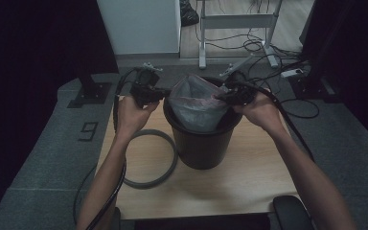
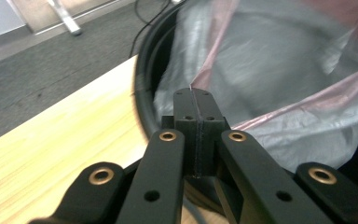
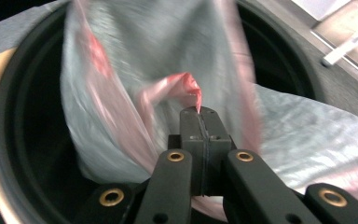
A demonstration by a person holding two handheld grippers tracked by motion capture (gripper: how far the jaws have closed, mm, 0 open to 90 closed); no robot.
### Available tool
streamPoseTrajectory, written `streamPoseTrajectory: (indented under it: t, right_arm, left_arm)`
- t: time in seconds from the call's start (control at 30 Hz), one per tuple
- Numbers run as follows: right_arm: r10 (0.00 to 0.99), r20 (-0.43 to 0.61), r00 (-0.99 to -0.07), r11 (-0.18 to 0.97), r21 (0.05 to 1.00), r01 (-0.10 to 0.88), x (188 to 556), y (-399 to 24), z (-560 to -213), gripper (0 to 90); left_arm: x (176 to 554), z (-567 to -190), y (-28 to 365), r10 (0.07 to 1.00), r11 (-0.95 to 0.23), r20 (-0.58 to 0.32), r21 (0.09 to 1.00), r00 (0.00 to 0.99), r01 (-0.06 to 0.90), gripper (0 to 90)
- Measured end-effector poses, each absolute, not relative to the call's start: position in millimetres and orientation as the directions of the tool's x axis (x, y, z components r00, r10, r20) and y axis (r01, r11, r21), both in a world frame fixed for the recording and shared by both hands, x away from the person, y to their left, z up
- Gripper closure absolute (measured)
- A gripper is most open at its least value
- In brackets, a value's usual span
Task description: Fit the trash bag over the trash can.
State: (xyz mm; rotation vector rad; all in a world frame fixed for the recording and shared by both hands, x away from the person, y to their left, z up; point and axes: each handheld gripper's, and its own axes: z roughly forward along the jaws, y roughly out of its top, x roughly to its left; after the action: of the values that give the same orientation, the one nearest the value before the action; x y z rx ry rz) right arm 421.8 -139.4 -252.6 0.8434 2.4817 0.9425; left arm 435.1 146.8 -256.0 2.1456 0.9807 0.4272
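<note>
The high view is dim, its side edges falling into near-black shadow, with the pale wooden surface (image 1: 249, 177) catching the most light. Both gripper views are brighter, yet the translucent grey-and-pink plastic bag (image 3: 168, 60) smears with motion blur.

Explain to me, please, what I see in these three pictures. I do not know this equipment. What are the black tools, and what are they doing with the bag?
A person sits at a wooden table and holds one hand-held gripper in each hand; there is no robot arm. The high view looks down from above the person. The other two pictures come from small cameras that ride on each gripper and look along its black jaws.

On the table stands a black bin with a thin plastic bag in it. A grey ring lies beside the bin.

The left gripper is shut on the bag's pink edge. The right gripper is also shut on the bag's edge, at the opposite side. The bag hangs between them over the bin's mouth.
</note>
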Motion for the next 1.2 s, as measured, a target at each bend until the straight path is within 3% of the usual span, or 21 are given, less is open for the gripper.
streamPoseTrajectory:
  t: [0.4, 0.47, 0.53, 0.63, 0.93, 1.1, 1.13, 1.2]
  right_arm:
    - [0.718, -0.064, -0.693, 0.527, 0.7, 0.481, 440.7, -178.6, -254.5, 89.1]
    - [0.713, -0.07, -0.698, 0.534, 0.699, 0.476, 439.5, -176.0, -254.4, 89.1]
    - [0.702, -0.057, -0.71, 0.532, 0.706, 0.468, 437.6, -173.4, -253.2, 89.0]
    - [0.692, -0.057, -0.72, 0.536, 0.708, 0.46, 436.0, -169.8, -250.3, 88.9]
    - [0.683, -0.052, -0.729, 0.541, 0.706, 0.457, 437.8, -165.5, -247.6, 88.8]
    - [0.67, -0.035, -0.742, 0.54, 0.708, 0.455, 436.7, -162.9, -247.2, 88.7]
    - [0.667, -0.033, -0.745, 0.541, 0.709, 0.453, 436.3, -162.2, -247.1, 88.7]
    - [0.662, -0.034, -0.749, 0.543, 0.71, 0.448, 435.9, -161.8, -247.1, 88.7]
  left_arm:
    - [450.2, -262.6, 164.8, 0.79, -0.422, -0.013, 0.713, 0.613, 0.56, 89.4]
    - [450.0, -261.0, 163.2, 0.787, -0.415, -0.02, 0.723, 0.617, 0.552, 80.9]
    - [447.6, -256.6, 161.2, 0.777, -0.409, -0.018, 0.745, 0.629, 0.527, 61.7]
    - [437.8, -243.5, 153.9, 0.74, -0.422, 0.001, 0.779, 0.672, 0.463, 47.9]
    - [405.8, -225.7, 110.4, 0.516, -0.578, 0.093, 0.771, 0.851, 0.266, 37.2]
    - [411.4, -241.0, 82.2, 0.467, -0.668, 0.146, 0.705, 0.872, 0.239, 36.1]
    - [412.9, -245.1, 77.6, 0.454, -0.685, 0.148, 0.688, 0.878, 0.239, 40.5]
    - [413.0, -254.5, 69.6, 0.419, -0.732, 0.166, 0.643, 0.893, 0.225, 59.7]
